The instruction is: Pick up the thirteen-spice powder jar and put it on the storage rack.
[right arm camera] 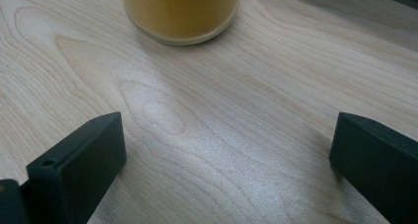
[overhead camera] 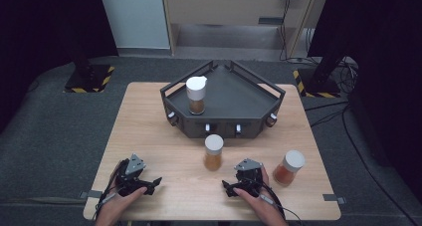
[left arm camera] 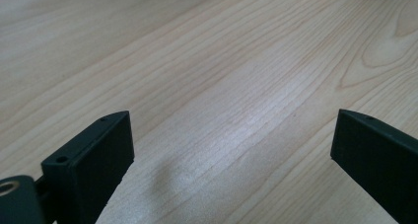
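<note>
Both grippers rest low on the wooden table, jaws spread wide with nothing between them: left gripper at the near left, right gripper near centre. Three white-capped spice jars in play: one already standing in the dark corner rack, the middle jar upright just ahead of the right gripper, the right jar tilted beside that hand. Likely step: right gripper takes the middle jar (its orange base sits straight ahead in the right gripper view). Advice: advance level, centre the jaws on the glass body below the cap, close squarely, lift straight up before moving toward the rack.
</note>
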### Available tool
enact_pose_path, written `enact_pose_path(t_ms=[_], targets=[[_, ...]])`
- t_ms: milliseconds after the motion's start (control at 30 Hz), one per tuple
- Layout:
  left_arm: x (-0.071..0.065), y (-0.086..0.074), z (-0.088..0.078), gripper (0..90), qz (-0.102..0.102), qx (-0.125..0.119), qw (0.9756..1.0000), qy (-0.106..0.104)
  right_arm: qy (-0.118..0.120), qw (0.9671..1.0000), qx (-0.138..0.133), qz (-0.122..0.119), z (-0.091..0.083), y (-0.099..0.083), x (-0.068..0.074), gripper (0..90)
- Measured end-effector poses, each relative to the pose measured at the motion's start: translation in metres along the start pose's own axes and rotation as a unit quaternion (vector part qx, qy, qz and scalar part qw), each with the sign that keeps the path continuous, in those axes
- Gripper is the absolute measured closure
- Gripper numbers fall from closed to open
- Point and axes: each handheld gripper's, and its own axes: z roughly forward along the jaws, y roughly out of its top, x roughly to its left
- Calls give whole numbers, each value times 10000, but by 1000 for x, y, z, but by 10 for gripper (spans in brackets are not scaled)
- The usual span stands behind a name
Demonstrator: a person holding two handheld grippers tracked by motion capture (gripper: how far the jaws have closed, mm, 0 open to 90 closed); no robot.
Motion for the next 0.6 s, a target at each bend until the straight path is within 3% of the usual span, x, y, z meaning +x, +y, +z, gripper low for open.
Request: enact_pose_path(t_ms=[267, 600], targets=[[-1, -5, 13, 14, -127, 196, 9997, 102, 0, 10000, 0, 0, 0, 0, 0, 10], [2, -6, 14, 0, -275, 199, 9994, 100, 0, 10000, 2, 2, 0, 0, 0, 10]])
